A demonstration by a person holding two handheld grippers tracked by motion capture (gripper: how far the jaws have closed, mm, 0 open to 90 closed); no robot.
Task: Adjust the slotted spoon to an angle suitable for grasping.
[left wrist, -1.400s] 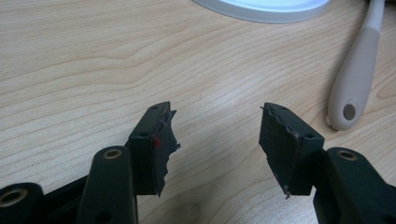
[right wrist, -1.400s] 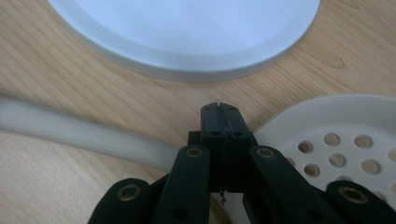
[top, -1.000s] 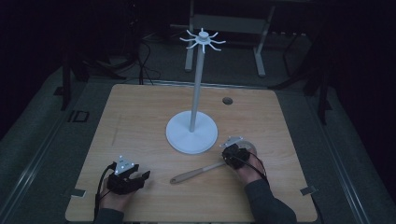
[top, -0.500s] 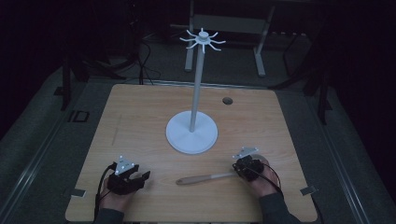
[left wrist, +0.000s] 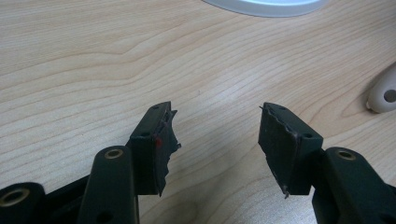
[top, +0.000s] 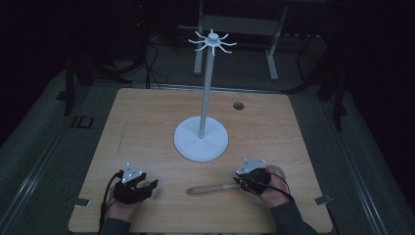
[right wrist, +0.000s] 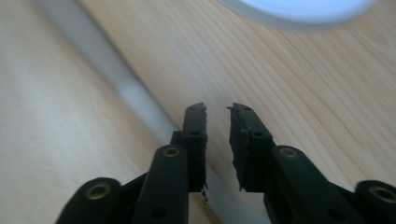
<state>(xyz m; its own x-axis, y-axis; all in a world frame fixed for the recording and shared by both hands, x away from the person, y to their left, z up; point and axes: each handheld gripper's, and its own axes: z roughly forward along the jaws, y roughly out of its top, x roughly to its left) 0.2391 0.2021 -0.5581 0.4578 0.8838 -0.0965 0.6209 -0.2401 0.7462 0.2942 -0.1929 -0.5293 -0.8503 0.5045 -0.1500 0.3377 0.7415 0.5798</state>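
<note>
High view shows a wooden table (top: 147, 117) with a white stand (top: 201, 139) near the middle. The stand has a round flat base, a tall thin pole, and a ring of little hooks at the top.

A wooden spoon (top: 215, 187) lies flat on the table, near the front edge and in front of the stand's base. Its long side runs left to right across the table, tilted up a little on the right. The handle end points left, toward the left gripper (top: 147, 186). The other end points right and goes under the right gripper (top: 238, 181), so the bowl of the spoon is hard to see.

The right gripper sits at the right end of the spoon. Its jaws have just been opening. In the right gripper view the right gripper (right wrist: 217, 114) has a narrow gap between its jaws, and nothing is pinched in them. The blurry pale handle runs slantwise under the jaws there.

The left gripper rests near the front left of the table, well apart from the spoon. In the left gripper view the left gripper (left wrist: 217, 123) has its jaws apart with only bare wood between them. They have just been closing a little. The tip of the spoon handle (left wrist: 384, 91) shows at the right edge
</note>
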